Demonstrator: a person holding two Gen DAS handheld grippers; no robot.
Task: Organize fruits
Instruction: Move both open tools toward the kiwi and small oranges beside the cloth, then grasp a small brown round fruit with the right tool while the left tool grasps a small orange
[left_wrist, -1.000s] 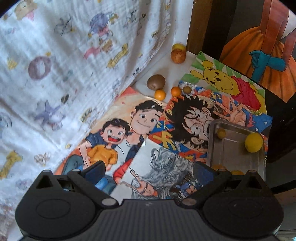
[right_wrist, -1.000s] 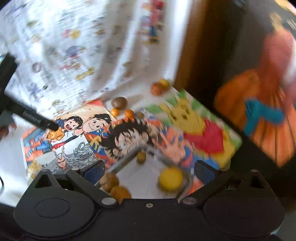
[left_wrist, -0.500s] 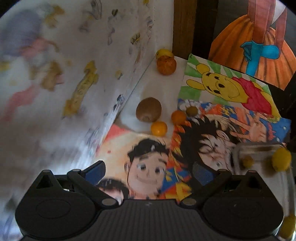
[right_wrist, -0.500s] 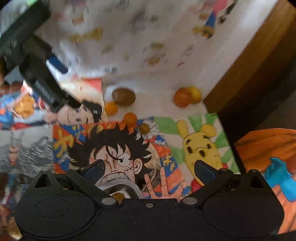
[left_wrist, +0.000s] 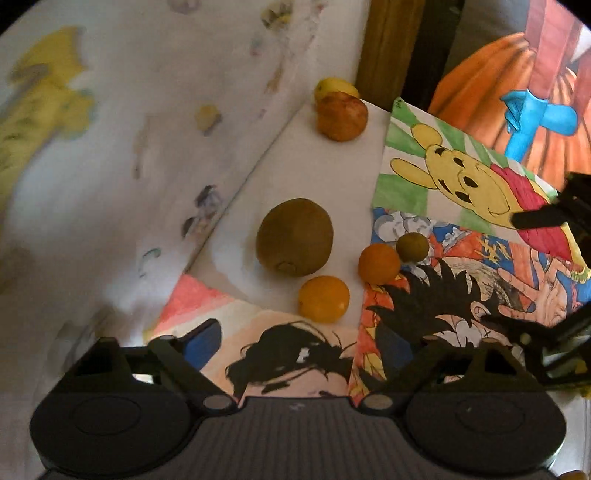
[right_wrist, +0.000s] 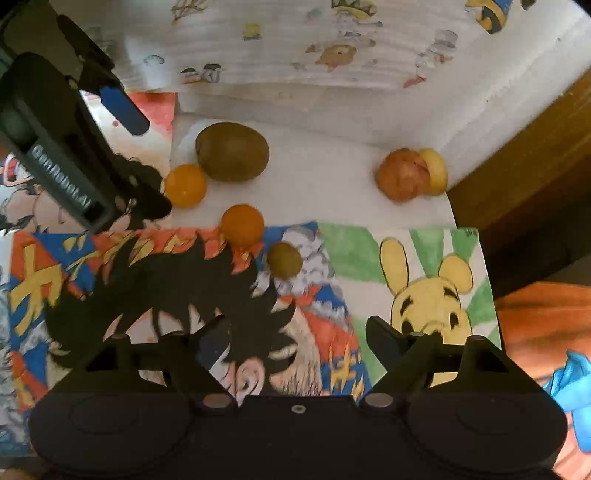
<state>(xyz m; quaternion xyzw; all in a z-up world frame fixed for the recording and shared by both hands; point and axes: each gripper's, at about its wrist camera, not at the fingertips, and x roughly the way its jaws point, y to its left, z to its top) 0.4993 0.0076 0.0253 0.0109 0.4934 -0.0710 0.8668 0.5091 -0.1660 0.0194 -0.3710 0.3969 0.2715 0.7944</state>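
Observation:
A brown kiwi (left_wrist: 294, 237) lies on the white tabletop with a small orange fruit (left_wrist: 324, 299) just in front of it. A second orange fruit (left_wrist: 379, 263) and a small olive fruit (left_wrist: 412, 246) touch each other on the drawings' edge. Farther back a reddish fruit (left_wrist: 341, 116) sits against a yellow one (left_wrist: 334, 86). My left gripper (left_wrist: 295, 343) hovers short of the nearest orange fruit, jaws closing with nothing between them. My right gripper (right_wrist: 299, 328) is short of the olive fruit (right_wrist: 284, 259), jaws closing, also empty. The left gripper (right_wrist: 153, 166) flanks the orange fruit (right_wrist: 184, 185) beside the kiwi (right_wrist: 232, 151).
Cartoon drawings (right_wrist: 428, 295) cover the near tabletop. A printed white cloth (left_wrist: 110, 166) hangs along the far side of the fruit. A wooden post (left_wrist: 388, 48) and an orange picture (left_wrist: 517, 92) stand by the corner. The right gripper (left_wrist: 517, 269) shows at the left wrist view's right edge.
Both grippers have come down and closer to the loose fruit; the metal tray has left both views. Both pairs of jaws stand narrower, and the right wrist view has rolled.

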